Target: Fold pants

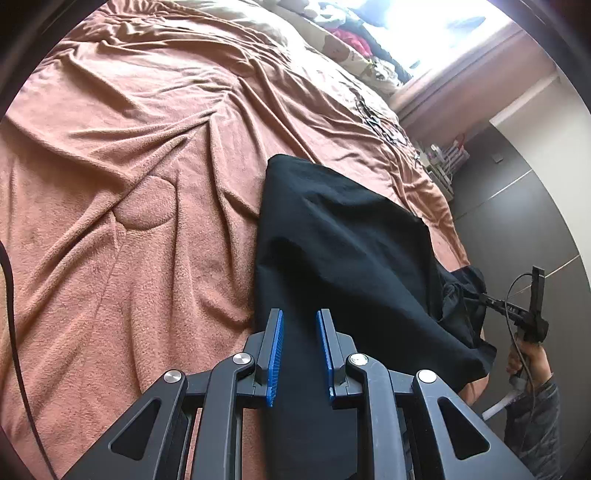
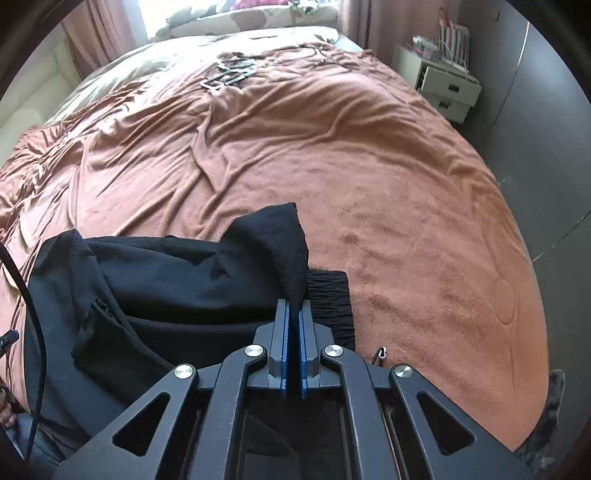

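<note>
While the black pants (image 1: 343, 251) are lying on the brown blanket (image 1: 129, 184), my right gripper (image 2: 294, 314) is pinching their edge tight, and my left gripper (image 1: 299, 325) is gripping thicker cloth, jaws slightly apart.

Daylight poured in from the window (image 1: 436, 26) behind the bed and blew out to pure white glare. My fisheye lenses bent everything near the dark round edges. The black pants (image 2: 177, 280) lost detail in shadow.
</note>
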Demonstrator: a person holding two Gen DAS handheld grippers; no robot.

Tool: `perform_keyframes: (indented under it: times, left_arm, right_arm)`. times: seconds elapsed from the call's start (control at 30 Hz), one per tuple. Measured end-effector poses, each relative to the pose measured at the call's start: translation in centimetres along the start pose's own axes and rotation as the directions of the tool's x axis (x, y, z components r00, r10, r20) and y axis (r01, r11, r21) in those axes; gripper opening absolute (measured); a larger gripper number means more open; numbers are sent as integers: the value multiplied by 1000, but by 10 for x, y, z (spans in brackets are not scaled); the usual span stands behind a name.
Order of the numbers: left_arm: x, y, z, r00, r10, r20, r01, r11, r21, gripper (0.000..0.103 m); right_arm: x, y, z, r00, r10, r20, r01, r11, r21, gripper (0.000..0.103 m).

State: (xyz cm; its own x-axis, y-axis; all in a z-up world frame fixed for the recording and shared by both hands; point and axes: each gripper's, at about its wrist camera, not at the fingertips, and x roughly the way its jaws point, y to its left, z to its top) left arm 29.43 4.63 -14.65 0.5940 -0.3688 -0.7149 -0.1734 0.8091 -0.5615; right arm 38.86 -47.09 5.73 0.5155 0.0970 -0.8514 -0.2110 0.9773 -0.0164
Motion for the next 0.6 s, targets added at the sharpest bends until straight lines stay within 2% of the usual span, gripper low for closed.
perform_keyframes:
  times: [0.1,0.17,0.27,0.33,0.4,0.5,0.6]
  left_arm:
    - [0,0,0,1000,4,1,-4,1000,2,20]
    - [0,0,0,1000,3,2,-3,1000,-3,20]
    - [-1,0,0,1000,6,4,-6,1000,-7,20]
    - [-1,0,0,1000,7,5,-7,1000,-9,20]
    - [-1,1,0,1000,6,5,-6,1000,-11,20]
    - [-3,2,0,1000,6,11,-5,1000,-16,20]
    - [-5,4,0,1000,3,22,-2,1000,-22,20]
  right_arm:
    - [2,-5,6,999,32,-24,-31,999,21,5]
    - [4,-7,7,999,39,-37,-38,999,33,11]
    - [1,-12,11,999,27,-23,-26,998,51,28]
    - [-3,-8,14,999,43,7,-43,999,29,48]
    - [-5,3,20,999,49,21,-49,999,-9,58]
    - [3,11,27,1000,24,7,-23,999,-30,58]
    - [26,9,37,999,28,-34,-28,1000,3,58]
